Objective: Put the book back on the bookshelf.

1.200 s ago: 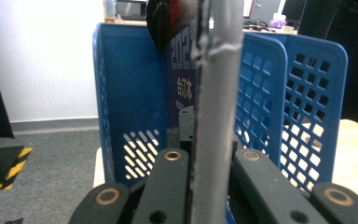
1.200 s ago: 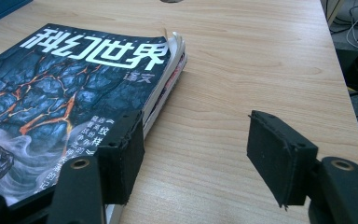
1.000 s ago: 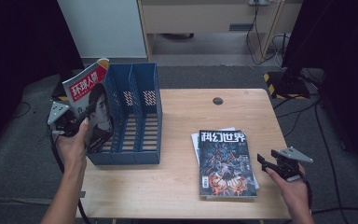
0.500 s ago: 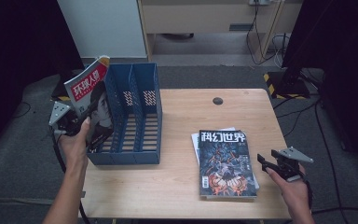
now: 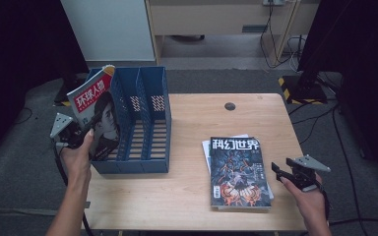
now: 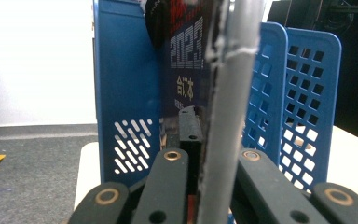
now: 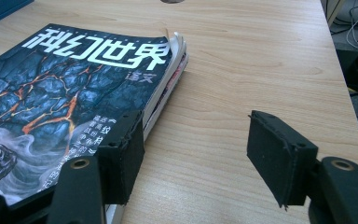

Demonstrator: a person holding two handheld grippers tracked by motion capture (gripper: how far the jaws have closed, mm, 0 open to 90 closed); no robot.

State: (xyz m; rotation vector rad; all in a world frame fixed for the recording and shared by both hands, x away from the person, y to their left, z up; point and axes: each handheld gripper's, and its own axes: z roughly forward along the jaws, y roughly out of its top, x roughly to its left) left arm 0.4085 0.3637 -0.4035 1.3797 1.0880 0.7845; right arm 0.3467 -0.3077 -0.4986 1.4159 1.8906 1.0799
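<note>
A light wooden table [image 5: 187, 191] carries a blue file rack [image 5: 150, 123] and stacked magazines [image 5: 238, 172].

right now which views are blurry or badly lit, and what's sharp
High view: the table is evenly lit, the surroundings fall into deep shadow. Left gripper view: the magazine clamped in the left gripper sits too close, its edge smeared out of focus, the blue file rack sharper. Right gripper view: the cover of the magazine stack is crisp.

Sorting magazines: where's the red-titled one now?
High view, left side: the red-titled magazine is clamped in the left gripper, tilted against the blue file rack's leftmost slot.
</note>
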